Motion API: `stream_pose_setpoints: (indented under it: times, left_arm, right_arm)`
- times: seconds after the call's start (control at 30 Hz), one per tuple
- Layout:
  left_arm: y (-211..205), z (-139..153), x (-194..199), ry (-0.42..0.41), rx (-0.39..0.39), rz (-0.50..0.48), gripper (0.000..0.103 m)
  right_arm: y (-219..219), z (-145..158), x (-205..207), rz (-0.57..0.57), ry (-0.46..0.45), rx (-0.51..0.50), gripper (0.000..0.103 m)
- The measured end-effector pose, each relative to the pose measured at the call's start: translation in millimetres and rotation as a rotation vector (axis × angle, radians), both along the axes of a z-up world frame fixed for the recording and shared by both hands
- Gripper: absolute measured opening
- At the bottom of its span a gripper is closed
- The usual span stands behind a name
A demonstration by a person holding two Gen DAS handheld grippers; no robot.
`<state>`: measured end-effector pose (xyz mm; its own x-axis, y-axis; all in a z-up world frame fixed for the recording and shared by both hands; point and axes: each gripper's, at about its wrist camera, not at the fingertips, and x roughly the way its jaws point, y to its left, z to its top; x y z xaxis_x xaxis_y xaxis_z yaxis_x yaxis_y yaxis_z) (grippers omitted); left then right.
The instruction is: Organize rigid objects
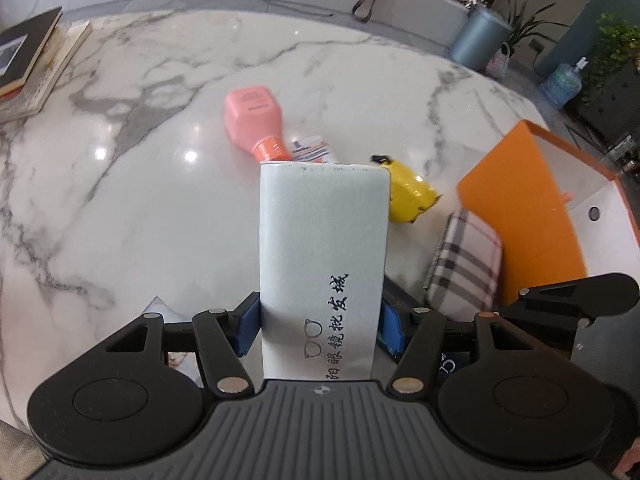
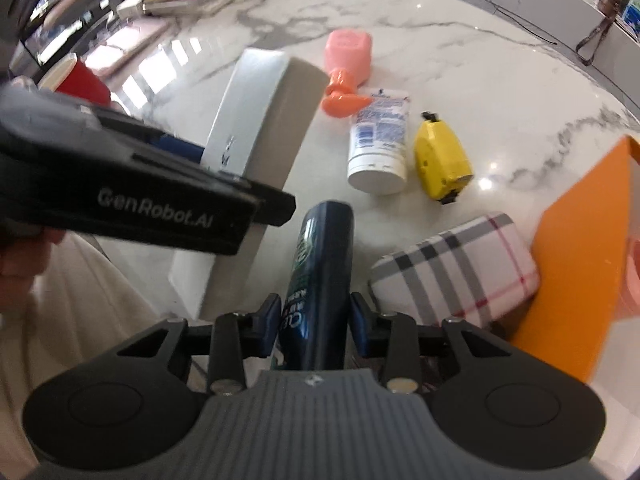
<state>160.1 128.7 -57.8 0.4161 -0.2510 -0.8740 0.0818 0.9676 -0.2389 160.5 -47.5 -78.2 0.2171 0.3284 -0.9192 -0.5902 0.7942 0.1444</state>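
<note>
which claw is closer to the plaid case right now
Right. The right claw, shut on the dark blue can, sits beside the plaid case; the left claw, holding the white box, is farther off.

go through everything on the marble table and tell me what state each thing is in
Left gripper: shut on pale grey box.
Right gripper: shut on dark blue can.
Pink bottle: lying down.
White tube: lying down.
Yellow tape measure: on its side.
Orange box: open.
</note>
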Motion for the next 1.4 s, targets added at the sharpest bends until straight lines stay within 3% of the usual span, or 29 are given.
stream_pose_setpoints:
  times: [0.7,1.1,1.4]
  left_arm:
    - [-43.5,70.7,-31.3,-0.166,0.062,-0.056,0.069]
    - [-100.9,111.4,-25.4,-0.238,-0.015,-0.137,0.069]
    - [-172.8,106.4,0.2,-0.217,-0.083,-0.255,0.069]
  right_arm:
    - [-58.2,70.0,-25.4,-0.054,-0.129,0.144,0.033]
    - [-127.5,116.1,-25.2,-0.17,-0.265,0.144,0.033]
    - [-197.1,114.9,-19.5,-0.321,-0.279,0.112,0.033]
